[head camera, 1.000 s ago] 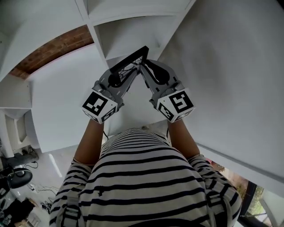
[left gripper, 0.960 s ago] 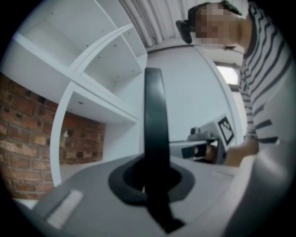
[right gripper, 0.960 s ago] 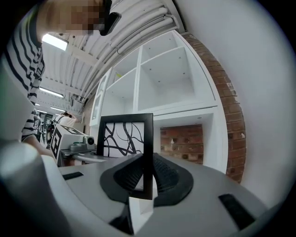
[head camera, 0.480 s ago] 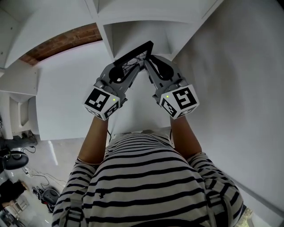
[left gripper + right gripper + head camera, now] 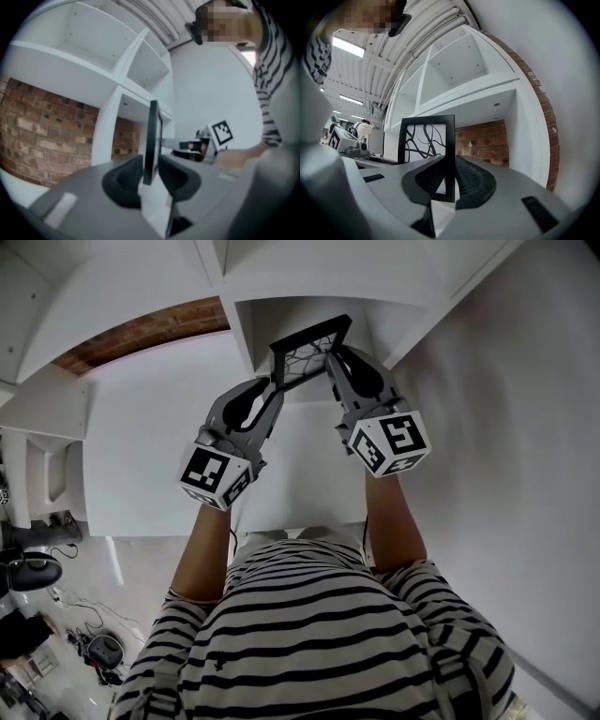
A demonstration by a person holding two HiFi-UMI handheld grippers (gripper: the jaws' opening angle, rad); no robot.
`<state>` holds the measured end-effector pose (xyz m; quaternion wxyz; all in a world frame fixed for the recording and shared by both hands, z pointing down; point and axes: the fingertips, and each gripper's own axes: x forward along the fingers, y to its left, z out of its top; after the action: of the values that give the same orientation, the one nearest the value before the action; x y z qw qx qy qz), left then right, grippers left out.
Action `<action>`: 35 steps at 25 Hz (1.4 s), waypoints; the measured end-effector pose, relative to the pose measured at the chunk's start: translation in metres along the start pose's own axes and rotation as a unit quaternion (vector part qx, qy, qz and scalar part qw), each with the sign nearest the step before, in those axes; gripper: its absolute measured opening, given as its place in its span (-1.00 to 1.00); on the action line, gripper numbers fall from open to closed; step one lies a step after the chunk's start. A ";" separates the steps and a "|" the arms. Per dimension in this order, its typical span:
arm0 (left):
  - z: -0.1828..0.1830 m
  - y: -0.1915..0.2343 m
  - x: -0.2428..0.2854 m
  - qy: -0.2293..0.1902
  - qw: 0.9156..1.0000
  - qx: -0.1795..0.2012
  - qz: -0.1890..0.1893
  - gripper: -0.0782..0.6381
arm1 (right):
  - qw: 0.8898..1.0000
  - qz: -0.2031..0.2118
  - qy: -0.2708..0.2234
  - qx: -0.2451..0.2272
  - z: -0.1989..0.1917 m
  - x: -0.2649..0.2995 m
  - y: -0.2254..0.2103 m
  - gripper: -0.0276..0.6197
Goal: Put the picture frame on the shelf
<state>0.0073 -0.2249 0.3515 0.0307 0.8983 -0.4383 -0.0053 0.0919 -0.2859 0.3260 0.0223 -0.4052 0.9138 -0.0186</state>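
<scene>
surface: shelf | white, open compartments | behind: brick wall shows through

Black picture frame, black swirl lines on white; white shelf; red-brown brick wall; black-white striped shirt.

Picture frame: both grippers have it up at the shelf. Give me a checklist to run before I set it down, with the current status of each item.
1. Grip of the left gripper: ok, jaws shut on the edge of the picture frame.
2. Grip of the right gripper: ok, jaws shut on the frame's side rail.
3. Frame upright: ok, it stands vertical in the right gripper view.
4. Compartment of the shelf ahead free of objects: ok in the part that shows.
5. Frame's bottom edge above the shelf board: cannot tell, the jaws hide it.
6. Frame resting on the shelf: not ok, it hangs in both grippers.
</scene>
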 end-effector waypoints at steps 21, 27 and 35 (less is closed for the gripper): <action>-0.018 -0.010 0.049 0.016 0.999 -0.004 -0.051 -0.76 | 0.994 -0.100 0.029 -0.036 -0.037 0.065 -0.061 -0.73; -0.017 -0.009 0.050 0.015 0.999 -0.010 -0.048 -0.76 | 0.991 -0.119 0.040 -0.046 -0.042 0.064 -0.062 -0.73; -0.023 -0.009 0.053 0.017 0.998 -0.017 -0.050 -0.76 | 0.992 -0.116 0.035 -0.033 -0.047 0.061 -0.065 -0.73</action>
<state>0.0479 -0.2594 0.3748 0.0534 0.9183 -0.3923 0.0005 0.0962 -0.3744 0.3750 -0.0254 -0.5078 0.8611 -0.0049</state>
